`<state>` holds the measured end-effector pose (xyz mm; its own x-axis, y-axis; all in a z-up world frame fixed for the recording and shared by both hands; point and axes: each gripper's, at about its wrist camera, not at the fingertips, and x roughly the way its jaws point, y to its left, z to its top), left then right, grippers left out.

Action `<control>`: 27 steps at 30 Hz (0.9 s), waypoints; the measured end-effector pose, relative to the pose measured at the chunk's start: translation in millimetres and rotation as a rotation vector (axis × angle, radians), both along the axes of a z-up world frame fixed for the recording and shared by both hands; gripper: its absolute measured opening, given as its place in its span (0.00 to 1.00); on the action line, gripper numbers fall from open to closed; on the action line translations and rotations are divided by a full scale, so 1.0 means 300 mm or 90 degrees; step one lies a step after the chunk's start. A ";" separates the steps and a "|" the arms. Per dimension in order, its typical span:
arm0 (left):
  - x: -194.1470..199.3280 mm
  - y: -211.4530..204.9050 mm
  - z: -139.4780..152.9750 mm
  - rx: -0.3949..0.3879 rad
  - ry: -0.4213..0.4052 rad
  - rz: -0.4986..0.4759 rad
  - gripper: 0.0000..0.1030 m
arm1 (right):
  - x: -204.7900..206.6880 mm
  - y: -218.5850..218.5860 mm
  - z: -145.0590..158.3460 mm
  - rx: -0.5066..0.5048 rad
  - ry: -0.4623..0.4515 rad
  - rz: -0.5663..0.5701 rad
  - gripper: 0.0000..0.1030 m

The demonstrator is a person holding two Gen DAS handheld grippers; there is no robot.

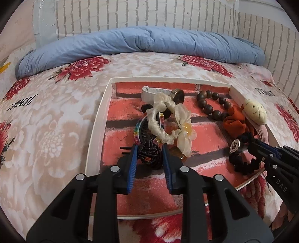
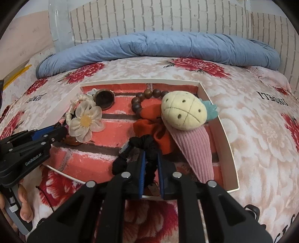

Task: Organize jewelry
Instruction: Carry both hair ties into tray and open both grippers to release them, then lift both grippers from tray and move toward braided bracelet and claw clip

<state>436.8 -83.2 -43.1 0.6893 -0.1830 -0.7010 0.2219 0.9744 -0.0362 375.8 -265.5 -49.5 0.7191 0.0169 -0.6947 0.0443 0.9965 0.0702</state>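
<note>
A shallow white box (image 1: 97, 119) lined with red brick print lies on the bed. My left gripper (image 1: 149, 147) is shut on a black beaded hair piece (image 1: 149, 155) near the box's front left. Just beyond it lie a cream flower scrunchie (image 1: 164, 119) and a black hair claw with coloured beads (image 1: 139, 130). My right gripper (image 2: 151, 155) is shut on a black scrunchie (image 2: 143, 142) with a round charm (image 1: 235, 145), low over the box's front right. Behind it lie an orange scrunchie (image 2: 149, 123), a wooden bead bracelet (image 2: 138, 104), a plush pink clip (image 2: 188, 134) and a watch (image 2: 104, 100).
The box rests on a floral bedspread (image 1: 56, 130). A rolled blue quilt (image 1: 142, 41) lies along the brick-patterned wall (image 1: 149, 13). A clear plastic piece (image 1: 44, 22) stands at the back left. A person's hand (image 2: 24, 205) holds the left gripper's handle (image 2: 28, 157).
</note>
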 end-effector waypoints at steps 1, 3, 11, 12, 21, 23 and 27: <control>-0.002 0.001 0.004 -0.001 -0.004 0.001 0.29 | -0.001 -0.002 -0.001 0.004 0.000 0.001 0.14; -0.007 0.004 0.013 0.002 -0.013 0.005 0.39 | -0.003 -0.004 -0.001 0.008 0.000 0.001 0.14; -0.046 0.014 0.079 -0.011 -0.049 0.009 0.69 | -0.045 -0.014 0.074 0.016 -0.043 0.001 0.42; -0.056 0.015 0.099 -0.014 -0.056 0.010 0.74 | -0.049 -0.018 0.083 0.020 -0.048 0.002 0.45; -0.172 0.012 0.237 -0.014 -0.085 0.010 0.95 | -0.188 -0.060 0.237 0.010 -0.109 -0.016 0.79; -0.207 0.010 0.261 -0.013 -0.089 0.008 0.95 | -0.219 -0.061 0.262 -0.009 -0.113 -0.016 0.80; -0.285 0.005 0.307 -0.008 -0.098 0.013 0.95 | -0.292 -0.084 0.321 -0.035 -0.123 -0.022 0.80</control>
